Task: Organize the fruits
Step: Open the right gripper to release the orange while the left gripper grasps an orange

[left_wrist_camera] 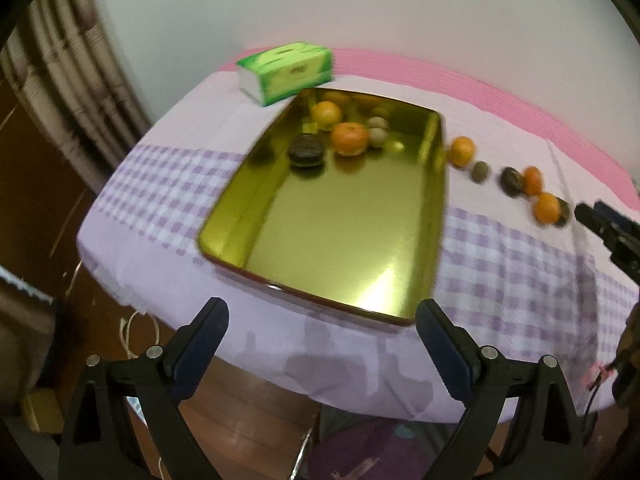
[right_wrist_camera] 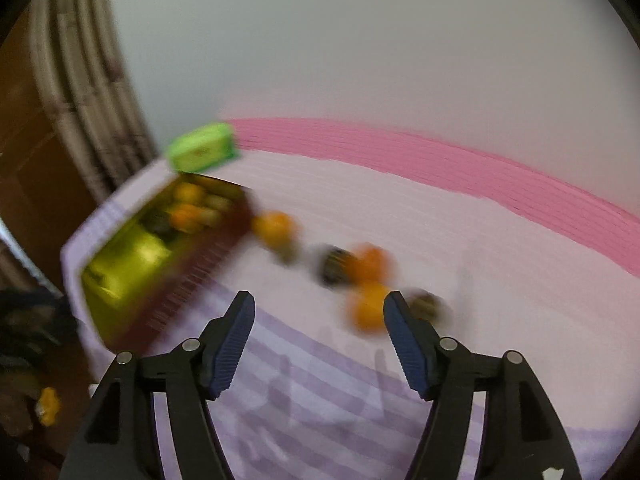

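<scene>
Checked cloth covers the bench [left_wrist_camera: 160, 184]; a gold tray [left_wrist_camera: 320, 248] holds fruit, more lies beside it. Left gripper [left_wrist_camera: 322, 316] and right gripper [right_wrist_camera: 319, 308] both gape, empty.

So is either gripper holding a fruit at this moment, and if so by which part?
Nothing is held. The left gripper hangs open and empty before the gold tray. The right gripper is open too, with an orange beyond its fingertips, untouched.

The tray [left_wrist_camera: 280, 216] is shiny gold inside, dark red outside. Oranges [left_wrist_camera: 349, 139] are orange; one fruit [left_wrist_camera: 306, 151] is dark brown. The desk [left_wrist_camera: 168, 184] cloth shows lilac-and-white checks with a pink border. The box [left_wrist_camera: 286, 72] is green and white.
</scene>
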`<action>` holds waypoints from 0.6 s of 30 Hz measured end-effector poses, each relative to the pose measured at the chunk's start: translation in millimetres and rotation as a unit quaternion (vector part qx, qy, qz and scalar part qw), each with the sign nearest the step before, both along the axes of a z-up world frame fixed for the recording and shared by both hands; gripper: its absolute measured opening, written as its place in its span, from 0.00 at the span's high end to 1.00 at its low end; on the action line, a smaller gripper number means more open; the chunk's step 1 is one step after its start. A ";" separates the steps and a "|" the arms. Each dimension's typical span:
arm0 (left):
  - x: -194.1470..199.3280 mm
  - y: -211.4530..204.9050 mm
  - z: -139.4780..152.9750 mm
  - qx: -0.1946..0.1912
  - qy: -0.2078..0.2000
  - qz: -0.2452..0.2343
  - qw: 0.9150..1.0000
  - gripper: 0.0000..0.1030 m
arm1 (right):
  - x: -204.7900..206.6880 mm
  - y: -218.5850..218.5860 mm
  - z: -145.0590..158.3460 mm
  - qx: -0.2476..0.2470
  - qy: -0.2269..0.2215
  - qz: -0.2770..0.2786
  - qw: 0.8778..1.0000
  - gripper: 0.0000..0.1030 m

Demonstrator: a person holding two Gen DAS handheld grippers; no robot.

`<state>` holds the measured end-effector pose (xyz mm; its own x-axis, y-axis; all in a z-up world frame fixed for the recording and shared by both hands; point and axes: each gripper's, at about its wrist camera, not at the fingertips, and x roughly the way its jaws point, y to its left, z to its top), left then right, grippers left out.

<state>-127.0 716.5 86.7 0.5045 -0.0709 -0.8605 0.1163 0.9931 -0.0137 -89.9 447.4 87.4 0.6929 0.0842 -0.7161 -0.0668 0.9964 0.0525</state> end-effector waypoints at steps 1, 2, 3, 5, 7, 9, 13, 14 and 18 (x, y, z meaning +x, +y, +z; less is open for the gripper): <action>-1.9 -3.6 0.9 -0.007 -0.001 -0.011 1.000 0.08 | -6.4 -15.3 -4.4 -0.010 0.005 -0.020 1.000 0.38; -4.3 -7.5 2.2 -0.014 -0.004 -0.022 1.000 0.08 | -13.7 -31.9 -9.1 -0.017 0.009 -0.039 0.999 0.38; -5.5 -10.4 3.4 -0.017 -0.008 -0.030 0.999 0.08 | -18.4 -41.6 -11.8 -0.021 0.010 -0.050 0.998 0.38; -12.1 -22.7 9.6 -0.023 -0.029 -0.066 0.997 0.08 | -29.5 -66.0 -20.2 -0.033 0.017 -0.076 0.996 0.38; -17.2 -35.3 14.6 -0.019 -0.045 -0.098 0.994 0.08 | -37.5 -86.0 -28.5 -0.031 0.025 -0.095 0.995 0.38; -19.7 -51.1 20.1 -0.006 -0.057 -0.138 0.989 0.08 | -42.7 -99.3 -35.6 -0.024 0.030 -0.106 0.994 0.38; -15.6 -90.7 37.5 0.033 -0.083 -0.253 0.963 0.08 | -49.0 -115.1 -52.2 -0.007 0.043 -0.118 0.992 0.37; -12.0 -99.1 41.3 0.045 -0.093 -0.274 0.956 0.08 | -52.4 -116.7 -55.1 -0.003 0.044 -0.119 0.992 0.36; 23.4 -135.1 51.1 0.095 -0.106 -0.359 0.922 0.08 | -59.2 -120.0 -61.6 0.013 0.036 -0.118 0.992 0.32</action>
